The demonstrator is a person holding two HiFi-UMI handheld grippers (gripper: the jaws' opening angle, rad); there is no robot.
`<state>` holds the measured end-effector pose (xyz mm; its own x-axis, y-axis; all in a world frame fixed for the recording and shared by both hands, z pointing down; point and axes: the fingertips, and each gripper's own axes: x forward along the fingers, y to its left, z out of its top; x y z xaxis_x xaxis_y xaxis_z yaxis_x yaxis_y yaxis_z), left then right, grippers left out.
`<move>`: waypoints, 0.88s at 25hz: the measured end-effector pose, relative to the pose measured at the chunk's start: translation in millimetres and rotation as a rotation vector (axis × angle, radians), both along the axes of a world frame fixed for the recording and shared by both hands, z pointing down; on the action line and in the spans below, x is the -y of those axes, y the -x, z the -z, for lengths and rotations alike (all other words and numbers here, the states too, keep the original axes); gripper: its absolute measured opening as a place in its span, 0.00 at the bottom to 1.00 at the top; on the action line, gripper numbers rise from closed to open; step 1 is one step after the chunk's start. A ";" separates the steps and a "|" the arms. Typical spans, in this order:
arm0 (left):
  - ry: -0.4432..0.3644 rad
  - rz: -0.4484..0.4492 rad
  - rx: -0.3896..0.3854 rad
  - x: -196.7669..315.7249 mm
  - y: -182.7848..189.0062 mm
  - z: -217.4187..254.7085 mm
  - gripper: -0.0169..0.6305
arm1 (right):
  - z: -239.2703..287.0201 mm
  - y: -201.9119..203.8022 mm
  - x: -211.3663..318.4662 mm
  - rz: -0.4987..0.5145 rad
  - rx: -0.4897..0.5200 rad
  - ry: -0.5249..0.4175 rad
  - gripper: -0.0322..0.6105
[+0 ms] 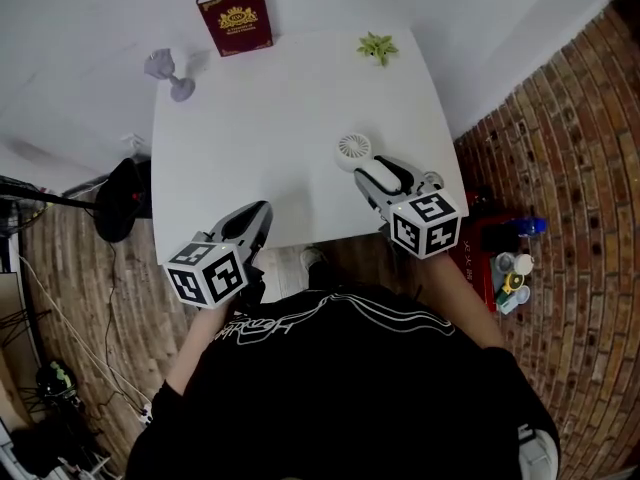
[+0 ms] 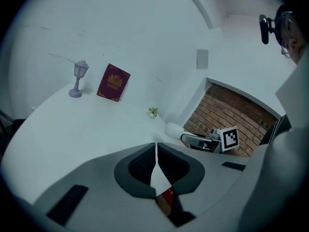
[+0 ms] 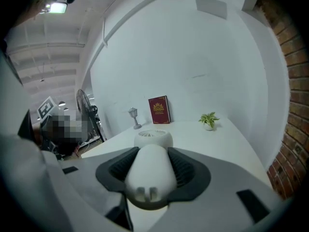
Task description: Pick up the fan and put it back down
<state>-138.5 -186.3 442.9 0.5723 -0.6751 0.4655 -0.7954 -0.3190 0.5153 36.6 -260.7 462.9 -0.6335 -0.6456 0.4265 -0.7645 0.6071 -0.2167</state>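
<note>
On the table [image 1: 260,148], the book [image 1: 235,18] stands at the far edge, with the lamp [image 1: 168,71] to its left and the plant [image 1: 377,47] to its right. The fan [image 1: 355,150] is at the near right, its handle between the jaws of the right gripper [image 1: 385,176]. The left gripper [image 1: 262,210] is at the near left edge.

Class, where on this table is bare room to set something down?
The white table's middle and left are bare, bordered by the maroon book, lilac lamp ornament and small green plant along the far edge. Crowded near right, where the right gripper holds the white fan.
</note>
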 end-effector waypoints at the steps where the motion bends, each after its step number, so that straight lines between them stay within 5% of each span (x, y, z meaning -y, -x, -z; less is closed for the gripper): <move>1: 0.001 0.007 -0.001 2.0 2.6 -0.4 0.09 | -4.0 1.3 4.8 0.002 -0.012 0.004 0.35; 22: 0.020 0.110 0.012 41.8 42.6 -4.1 0.09 | -96.3 10.3 84.3 0.030 -0.226 0.100 0.35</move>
